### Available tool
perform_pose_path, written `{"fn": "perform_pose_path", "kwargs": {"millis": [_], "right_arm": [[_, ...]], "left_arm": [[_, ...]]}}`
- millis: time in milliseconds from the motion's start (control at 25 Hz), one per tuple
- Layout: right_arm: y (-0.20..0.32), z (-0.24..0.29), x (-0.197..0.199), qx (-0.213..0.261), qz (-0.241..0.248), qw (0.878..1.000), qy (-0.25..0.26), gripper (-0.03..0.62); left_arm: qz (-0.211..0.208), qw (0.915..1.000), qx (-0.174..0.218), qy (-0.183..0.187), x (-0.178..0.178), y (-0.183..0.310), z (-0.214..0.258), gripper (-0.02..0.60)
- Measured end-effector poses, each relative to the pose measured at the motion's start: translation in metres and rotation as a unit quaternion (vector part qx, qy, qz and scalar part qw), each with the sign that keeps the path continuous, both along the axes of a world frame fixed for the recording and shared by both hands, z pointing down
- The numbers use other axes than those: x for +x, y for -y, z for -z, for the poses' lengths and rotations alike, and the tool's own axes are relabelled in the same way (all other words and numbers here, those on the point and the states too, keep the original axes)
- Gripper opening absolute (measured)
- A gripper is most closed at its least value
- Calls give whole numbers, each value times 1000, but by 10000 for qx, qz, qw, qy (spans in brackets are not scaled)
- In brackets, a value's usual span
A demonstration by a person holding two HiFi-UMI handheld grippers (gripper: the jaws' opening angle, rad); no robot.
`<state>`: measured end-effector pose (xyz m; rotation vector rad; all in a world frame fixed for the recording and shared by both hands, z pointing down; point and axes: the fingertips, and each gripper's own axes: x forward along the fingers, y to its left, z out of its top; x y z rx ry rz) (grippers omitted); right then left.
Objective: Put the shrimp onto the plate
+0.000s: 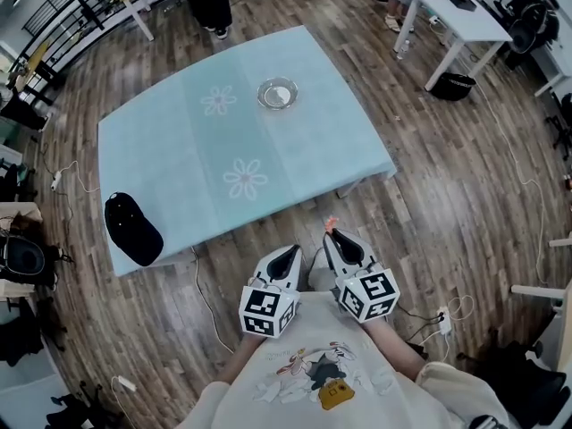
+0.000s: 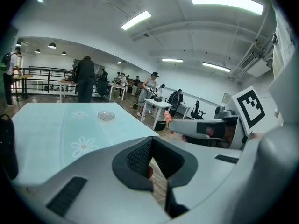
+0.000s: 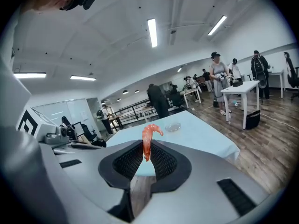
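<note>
1. Each gripper's cube (image 1: 266, 311) shows black-and-white square markers.
2. Both grippers are held close to the body, off the bench's (image 1: 179, 150) near edge.
3. The right gripper's (image 3: 145, 146) fingers clench the shrimp (image 3: 148, 136), which stands upright.
4. The left gripper's (image 2: 150, 141) fingers are pressed together on nothing.
5. The plate (image 1: 277, 93) sits near the bench's far edge.

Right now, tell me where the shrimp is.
The shrimp is pinched by the right gripper, low in the head view, above the floor just short of the near edge of the table.

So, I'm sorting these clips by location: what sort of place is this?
Likely an open-plan office or lab: white desks, office chairs, a black railing along one side, and wood flooring throughout.
</note>
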<state>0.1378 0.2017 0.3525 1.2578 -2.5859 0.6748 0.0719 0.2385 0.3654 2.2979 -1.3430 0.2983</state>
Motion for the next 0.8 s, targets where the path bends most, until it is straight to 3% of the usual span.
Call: {"fn": "perform_pose_path", "kwargs": {"millis": [400,560,800], "right_arm": [[64,-5,28,92,504,9986,105,66],[74,-15,50,-139,424,9987,234,66],[88,-18,50,-268,313,9986,333,66]], "left_arm": [[221,9996,-41,186,44,72,0,8],[439,9988,-176,149,52,85,0,8],[353,9988,-250,214,51,102,3,8]]}}
